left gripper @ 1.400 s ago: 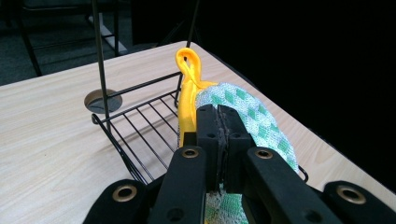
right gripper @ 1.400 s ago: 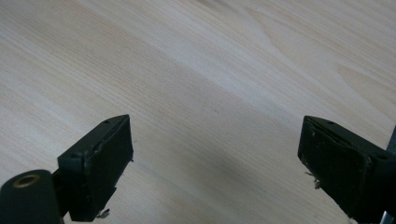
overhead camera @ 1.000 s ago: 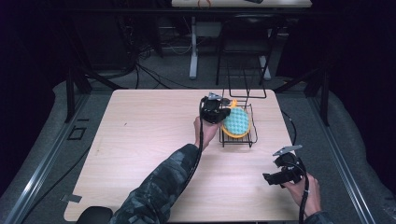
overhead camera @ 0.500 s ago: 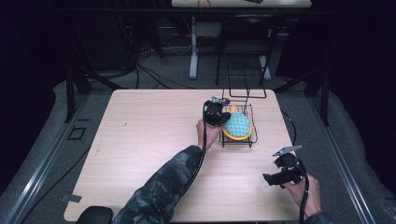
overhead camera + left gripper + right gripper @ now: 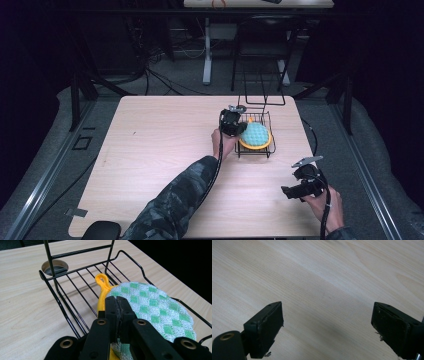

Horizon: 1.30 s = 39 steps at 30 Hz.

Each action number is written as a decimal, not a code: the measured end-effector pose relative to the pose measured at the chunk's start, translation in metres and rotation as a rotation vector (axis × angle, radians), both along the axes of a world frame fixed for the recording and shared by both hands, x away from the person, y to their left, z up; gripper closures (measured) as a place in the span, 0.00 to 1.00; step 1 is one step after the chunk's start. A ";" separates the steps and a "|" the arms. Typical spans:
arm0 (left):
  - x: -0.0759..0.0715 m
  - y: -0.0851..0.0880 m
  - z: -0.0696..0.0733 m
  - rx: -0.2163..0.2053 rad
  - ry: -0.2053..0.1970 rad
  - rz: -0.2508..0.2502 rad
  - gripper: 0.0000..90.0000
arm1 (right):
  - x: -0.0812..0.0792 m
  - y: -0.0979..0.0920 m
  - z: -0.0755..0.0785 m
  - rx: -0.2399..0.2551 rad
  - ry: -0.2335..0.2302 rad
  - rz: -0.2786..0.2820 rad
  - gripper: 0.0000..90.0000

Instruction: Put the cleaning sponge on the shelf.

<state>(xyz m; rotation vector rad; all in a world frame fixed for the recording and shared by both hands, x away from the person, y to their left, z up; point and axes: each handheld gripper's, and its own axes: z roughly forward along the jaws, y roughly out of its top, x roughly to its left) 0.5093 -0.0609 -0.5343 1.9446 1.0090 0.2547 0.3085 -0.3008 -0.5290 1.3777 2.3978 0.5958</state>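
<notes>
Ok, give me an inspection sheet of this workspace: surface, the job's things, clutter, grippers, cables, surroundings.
Surface: light wooden table, round cable hole beside the rack.
Job's things: green-checked mesh scrubber over a yellow piece with a loop, inside the black wire rack.
Clutter: nothing seen.
Grippers: left gripper shut on the mesh scrubber's edge; right gripper open above bare wood.
Cables: one trails along each forearm.
Surroundings: dark room, grey floor, more cables under a far desk.

The high view overlooks the table [image 5: 165,145]; both gripper views face it close up.
</notes>
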 end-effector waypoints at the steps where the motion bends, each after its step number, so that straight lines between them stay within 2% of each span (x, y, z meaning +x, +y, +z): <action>1: 0.000 0.000 0.000 0.002 -0.001 0.000 0.98 | 0.000 0.000 0.000 0.004 0.002 -0.001 0.11; 10: 0.004 -0.002 0.001 0.027 -0.002 -0.017 0.96 | 0.000 0.000 0.000 -0.001 0.004 0.000 0.11; 15: 0.005 0.000 0.003 0.025 0.009 -0.025 0.88 | 0.000 0.000 0.001 0.000 0.005 0.001 0.11; 16: 0.005 0.001 0.003 0.026 0.014 -0.029 0.81 | 0.000 0.000 0.001 -0.001 0.003 0.002 0.11; 17: 0.005 0.002 0.004 0.030 0.014 -0.031 0.81 | 0.000 0.000 0.001 -0.001 0.003 0.002 0.11; 19: 0.006 0.004 0.005 0.029 0.022 -0.037 0.72 | 0.000 0.000 0.001 0.005 -0.008 0.000 0.11; 21: 0.005 0.007 0.007 0.029 0.027 -0.038 0.59 | -0.001 0.000 0.002 0.007 -0.008 0.000 0.11; 22: 0.005 0.010 0.010 0.035 0.028 -0.052 0.48 | -0.001 0.000 0.002 -0.003 -0.007 0.005 0.11; 23: 0.005 0.010 0.010 0.035 0.028 -0.052 0.45 | -0.001 0.000 0.002 -0.003 -0.007 0.005 0.11; 24: 0.004 0.012 0.013 0.038 0.028 -0.054 0.45 | -0.001 0.000 0.002 0.002 -0.010 0.002 0.11; 30: -0.006 0.025 0.031 0.055 0.003 -0.088 0.25 | -0.001 0.000 0.003 0.013 -0.012 -0.004 0.11; 34: -0.016 0.037 0.047 0.061 -0.016 -0.107 0.17 | -0.002 0.000 0.004 0.020 -0.015 -0.012 0.11; 39: -0.026 0.052 0.064 0.071 -0.030 -0.140 0.17 | -0.002 0.000 0.005 0.021 -0.017 -0.011 0.11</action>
